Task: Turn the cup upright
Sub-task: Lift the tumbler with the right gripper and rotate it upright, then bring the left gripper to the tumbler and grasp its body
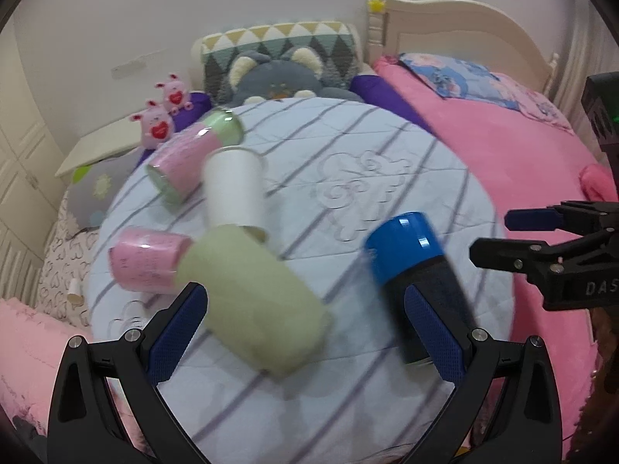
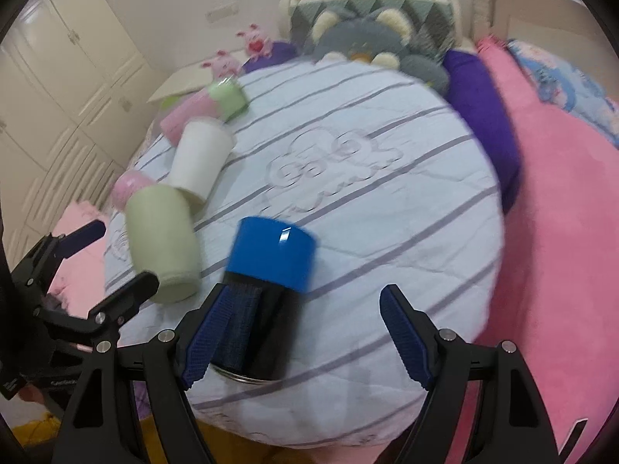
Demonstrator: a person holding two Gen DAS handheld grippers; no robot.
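Now both grippers' fingers spread apart (empty) over toppled blue cup.

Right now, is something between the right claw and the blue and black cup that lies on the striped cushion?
Nothing visible. The blue and black cup lies on its side on the striped cushion, with the open right claw already around its black end. The pale green cup lies apart, to the left.

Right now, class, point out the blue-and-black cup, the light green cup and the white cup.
blue-and-black cup (image 2: 271,257), right wrist view, blue band.
light green cup (image 1: 251,301), left wrist view, side wall.
white cup (image 1: 234,189), left wrist view, side wall.
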